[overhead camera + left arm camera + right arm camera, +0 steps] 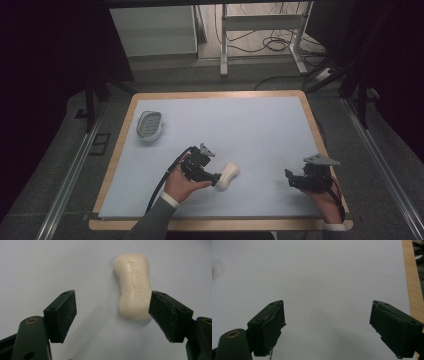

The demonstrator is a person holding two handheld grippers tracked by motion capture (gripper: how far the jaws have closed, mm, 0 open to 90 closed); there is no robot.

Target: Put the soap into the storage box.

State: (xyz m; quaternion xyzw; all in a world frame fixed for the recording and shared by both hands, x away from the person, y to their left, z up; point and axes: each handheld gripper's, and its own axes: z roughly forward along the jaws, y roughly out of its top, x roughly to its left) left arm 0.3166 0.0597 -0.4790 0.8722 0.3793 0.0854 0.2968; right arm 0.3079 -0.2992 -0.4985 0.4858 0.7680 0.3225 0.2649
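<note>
Soap [227, 176] lies flat on the counter [260, 125], pale bar with a pinched waist, well toward your side from the soap dish [149, 124]. Dish sits near the far-left corner of the counter, nothing in it as far as the high view shows.

Your left gripper [216, 176] is at the soap's near-left end, fingers spread. In the left gripper view the soap [133, 286] sits off-center: one finger [168, 315] is right by the bar's near end, the other finger [62, 315] stands clear of it with bare counter between. Can't tell if the close one is touching. No grip yet.

Your right gripper [289, 179] is well right of the soap, low over bare counter, fingers wide apart and holding nothing; the right gripper view confirms that.

Status, my read: early. Approach on the soap looks about done; the grasp isn't. If the dish is the goal, left to do is center the fingers across the bar's waist, close, lift, carry to the dish, set down. The bar may be slick, so squeeze at the narrow middle, not the rounded end.
</note>
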